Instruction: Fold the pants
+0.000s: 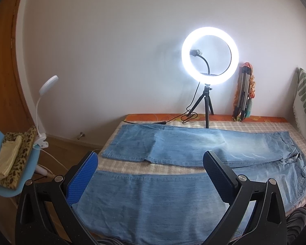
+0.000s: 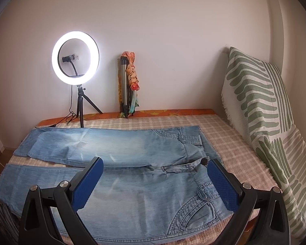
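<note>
Left tongs (image 1: pixel 151 167) spread wide, right tongs (image 2: pixel 155 173) spread wide, both above flat jeans (image 2: pixel 120 149) on bed (image 2: pixel 234 143)

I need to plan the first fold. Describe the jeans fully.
The jeans are light blue, faded denim, spread flat and unfolded on the checked bed cover. Waistband, button and stitched pockets lie to the right; both legs run left, slightly apart, hems near the bed's left edge. The far leg looks overlapped or doubled. Neither claw touches them.
</note>
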`<move>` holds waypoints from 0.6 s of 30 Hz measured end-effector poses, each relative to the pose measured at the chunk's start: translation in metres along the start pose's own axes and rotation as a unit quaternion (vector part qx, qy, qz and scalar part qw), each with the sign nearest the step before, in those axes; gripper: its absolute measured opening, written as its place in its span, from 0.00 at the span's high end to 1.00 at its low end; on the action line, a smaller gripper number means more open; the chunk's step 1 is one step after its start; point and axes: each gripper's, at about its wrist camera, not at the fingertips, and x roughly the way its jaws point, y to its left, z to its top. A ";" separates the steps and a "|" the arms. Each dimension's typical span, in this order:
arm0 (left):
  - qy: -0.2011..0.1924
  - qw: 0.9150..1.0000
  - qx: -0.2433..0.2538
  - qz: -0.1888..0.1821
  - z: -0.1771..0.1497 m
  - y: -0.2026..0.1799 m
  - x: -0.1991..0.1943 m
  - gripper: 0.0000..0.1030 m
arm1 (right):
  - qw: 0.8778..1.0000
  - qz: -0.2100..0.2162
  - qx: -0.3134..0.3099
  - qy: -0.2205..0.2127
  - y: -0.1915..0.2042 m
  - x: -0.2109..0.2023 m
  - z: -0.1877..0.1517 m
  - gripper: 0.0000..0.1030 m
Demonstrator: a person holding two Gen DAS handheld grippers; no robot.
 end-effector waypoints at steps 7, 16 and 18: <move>0.012 1.000 0.010 -0.008 -0.001 -0.001 0.018 0.01 | 1.000 0.000 -0.008 -0.002 0.001 0.013 0.008 0.00; 0.015 0.999 0.018 -0.026 0.004 -0.001 0.041 0.01 | 0.999 0.004 -0.033 -0.003 0.012 0.037 0.021 0.00; 0.016 0.999 0.022 -0.027 0.006 0.000 0.047 0.03 | 0.999 0.005 -0.041 -0.003 0.015 0.045 0.025 0.00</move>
